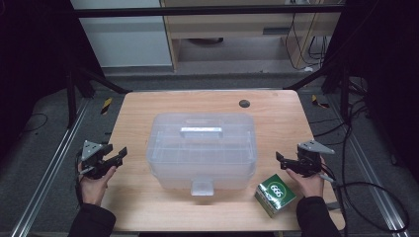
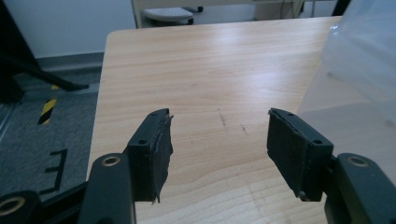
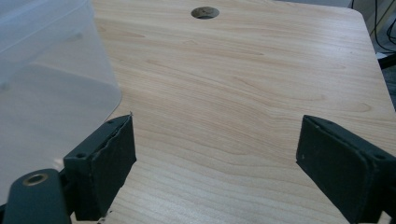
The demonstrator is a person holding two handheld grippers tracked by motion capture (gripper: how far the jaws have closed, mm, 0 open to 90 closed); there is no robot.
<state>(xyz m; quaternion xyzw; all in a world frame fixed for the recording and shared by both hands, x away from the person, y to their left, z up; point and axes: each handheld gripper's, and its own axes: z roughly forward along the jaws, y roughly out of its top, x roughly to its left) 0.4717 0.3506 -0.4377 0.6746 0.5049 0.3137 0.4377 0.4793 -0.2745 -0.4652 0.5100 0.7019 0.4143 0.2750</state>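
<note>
A translucent plastic storage box (image 1: 201,148) with a rounded lid, moulded handle and front latch sits at the centre of the pale woodgrain table (image 1: 148,207). Its contents are indiscernible. A glossy green carton (image 1: 275,194) lies just beside the right gripper (image 1: 282,159). The left gripper (image 1: 122,153) and right gripper are both released, holding nothing.

Two hand-held black tongs, the left tongs (image 1: 116,157) and the right tongs (image 1: 282,162), each topped with a grey three-cornered plate dotted with small holes. Dark long sleeves (image 1: 92,220) down to the wrists, and a black cable (image 1: 368,186) looping off the right-hand tool. Up close, flat black rectangular pads (image 2: 292,149) with rough, slightly frayed edges, small screw holes on their upper faces, and brass-ringed pivots (image 3: 36,179) on the black links behind.
</note>
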